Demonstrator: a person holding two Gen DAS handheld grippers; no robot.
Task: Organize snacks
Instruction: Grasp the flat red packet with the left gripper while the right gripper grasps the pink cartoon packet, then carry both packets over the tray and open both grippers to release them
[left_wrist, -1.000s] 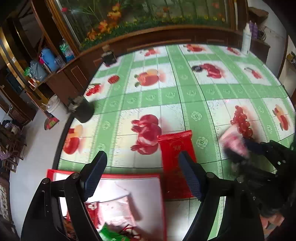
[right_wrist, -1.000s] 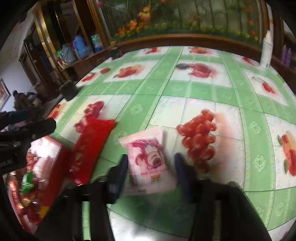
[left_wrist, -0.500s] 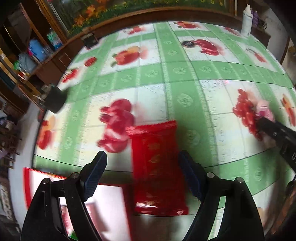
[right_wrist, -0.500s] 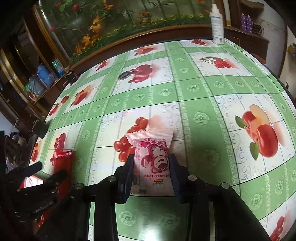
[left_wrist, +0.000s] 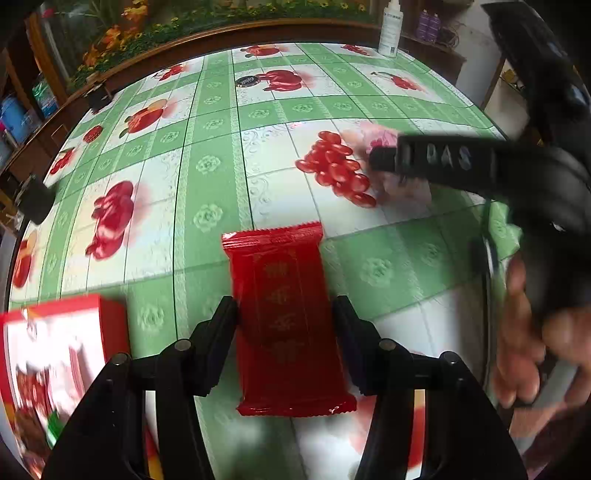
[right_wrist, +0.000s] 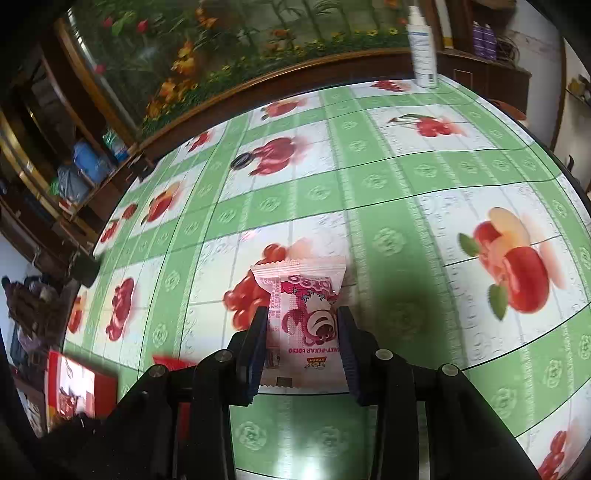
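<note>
A red snack packet (left_wrist: 284, 310) lies on the green fruit-print tablecloth (left_wrist: 207, 162). My left gripper (left_wrist: 284, 317) has its jaws closed against both sides of the packet. A pink Lotso snack packet (right_wrist: 303, 321) sits between the fingers of my right gripper (right_wrist: 303, 332), which are pressed on its sides; it looks slightly lifted. The right gripper also shows blurred in the left wrist view (left_wrist: 461, 166), with the pink packet (left_wrist: 376, 144) beyond it. A red-rimmed box (left_wrist: 55, 354) holding several snacks is at the lower left, also in the right wrist view (right_wrist: 77, 387).
A white bottle (right_wrist: 423, 48) stands at the table's far edge. A small dark round lid (left_wrist: 246, 81) lies far on the cloth. A wooden cabinet with flowers (right_wrist: 221, 66) backs the table. A black object (left_wrist: 35, 199) sits past the left edge.
My left gripper moved right from over the box and closed on the red packet. My right gripper closed on the pink packet and swung right with it.
</note>
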